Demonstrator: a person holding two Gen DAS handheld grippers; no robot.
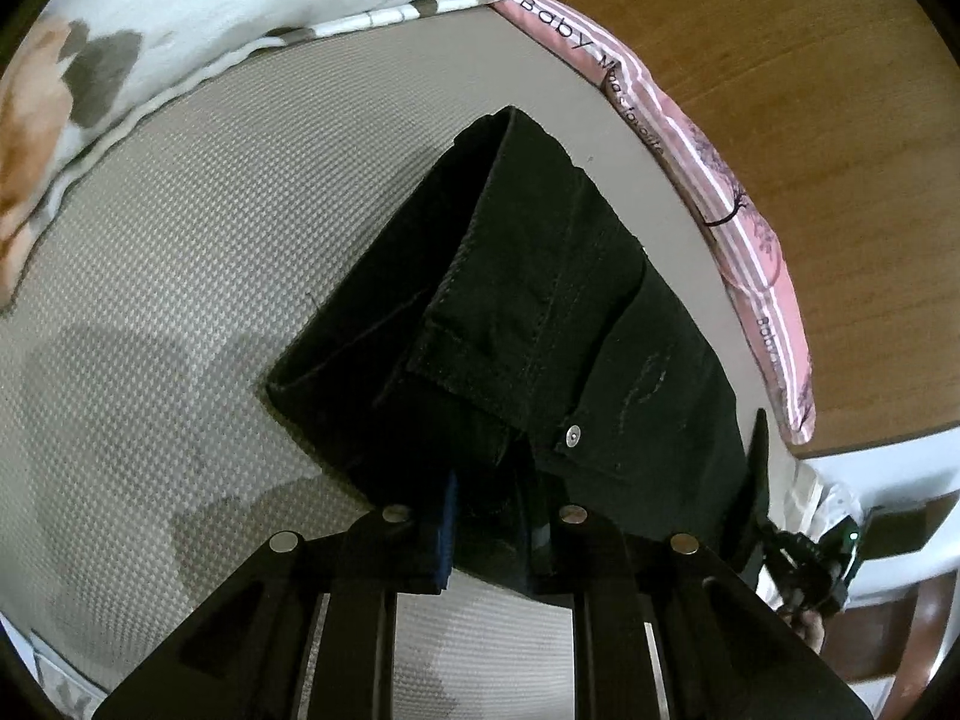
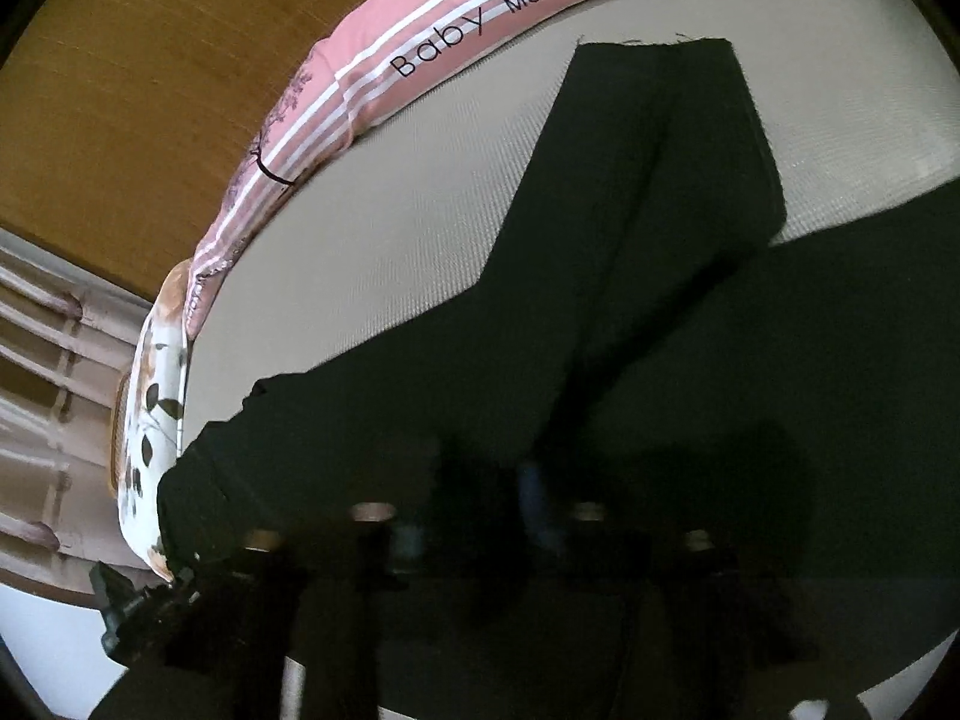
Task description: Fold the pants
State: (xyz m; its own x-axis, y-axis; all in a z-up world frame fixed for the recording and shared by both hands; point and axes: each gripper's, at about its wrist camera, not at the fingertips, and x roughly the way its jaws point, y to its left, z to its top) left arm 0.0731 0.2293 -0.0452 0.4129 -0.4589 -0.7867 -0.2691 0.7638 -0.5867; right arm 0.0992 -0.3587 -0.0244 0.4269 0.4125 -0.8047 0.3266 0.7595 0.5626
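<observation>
Black pants [image 1: 528, 312] lie on a beige woven mat [image 1: 198, 276], folded lengthwise, the waistband with a silver button nearest my left gripper. My left gripper [image 1: 486, 516] is shut on the waistband edge of the pants. In the right wrist view the black pants [image 2: 648, 228] stretch away with their leg hems at the far end. My right gripper [image 2: 480, 516] is dark and partly hidden by cloth; it appears shut on the pants near the waist. The other gripper shows at each view's lower edge [image 1: 804, 546].
A pink striped pillow [image 1: 708, 180] printed "Baby" lies along the mat's far edge [image 2: 420, 48]. A floral pillow [image 1: 180, 18] lies at the upper left. A wooden headboard [image 1: 810, 60] stands behind. A floral cushion [image 2: 150, 420] lies at the left.
</observation>
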